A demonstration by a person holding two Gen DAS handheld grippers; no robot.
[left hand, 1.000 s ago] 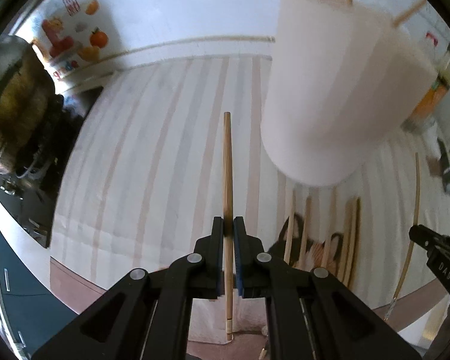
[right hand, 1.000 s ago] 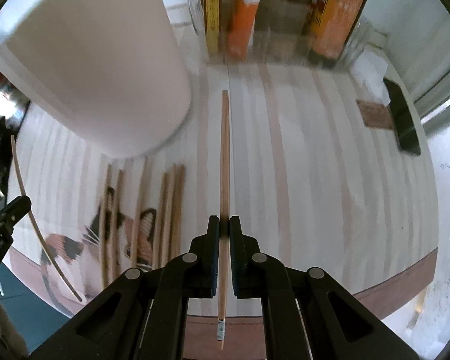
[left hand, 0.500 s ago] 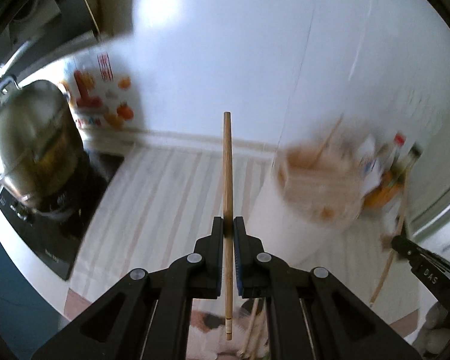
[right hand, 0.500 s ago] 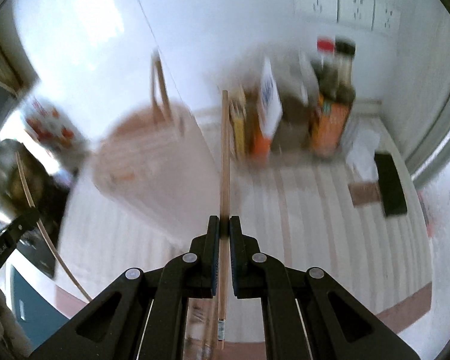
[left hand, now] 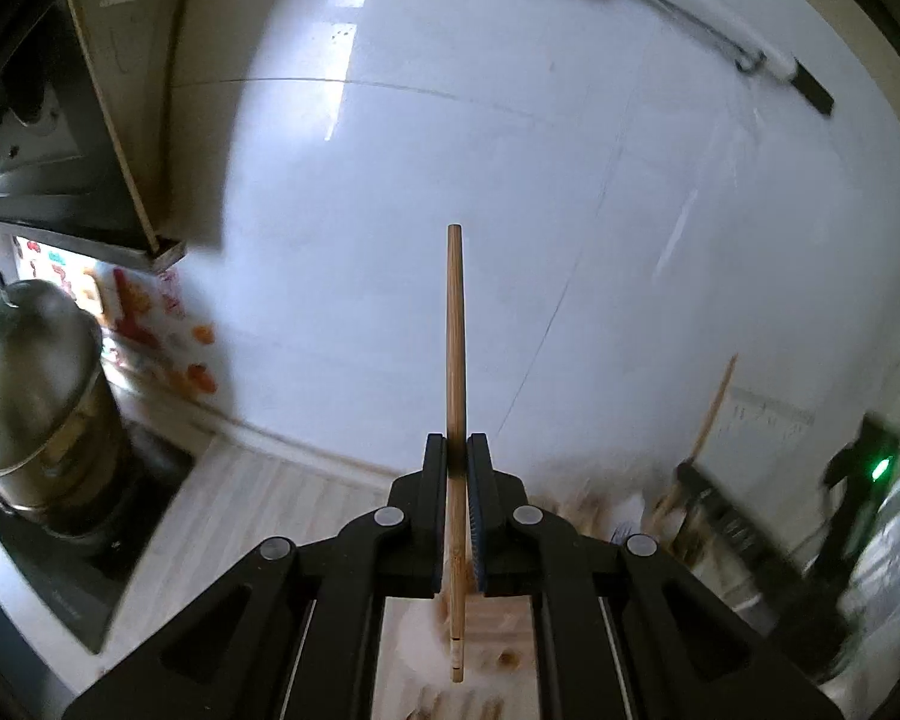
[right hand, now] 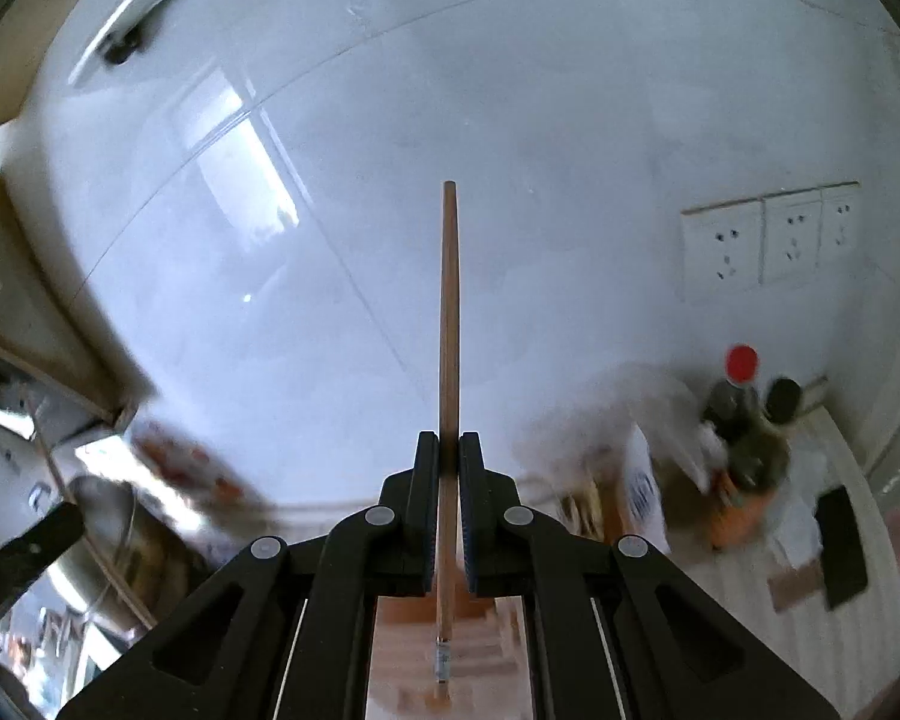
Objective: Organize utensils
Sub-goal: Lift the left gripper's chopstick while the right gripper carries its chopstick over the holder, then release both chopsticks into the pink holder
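**Both chopsticks lifted clear of the counter**

Rising together, the two grippers had carried their loads off the striped counter: a second earlier each camera looked down at the cloth and the spare sticks lying there, and now both views were filled by the white tiled wall (left hand: 570,210). I judged the pickup finished and the carry to the holder under way.

The left gripper (left hand: 457,456) was clamped tight on a light chopstick (left hand: 455,330), its jaws closed to the width of the wood. The stick ran straight out ahead between the fingers, narrow tip far forward, its butt end trailing back behind the pads over a pale holder (left hand: 498,618) just below.

The right gripper (right hand: 444,453) was likewise pinched shut on a darker chopstick (right hand: 449,312), which pointed ahead along the fingers with its marked butt end behind them.

Both sticks were slender, smooth, tapered wood, gripped nearer the thick end. Beyond the left fingers, off to one side, stood a steel pot (left hand: 36,384); past the right fingers, bottles (right hand: 744,438) sat blurred.
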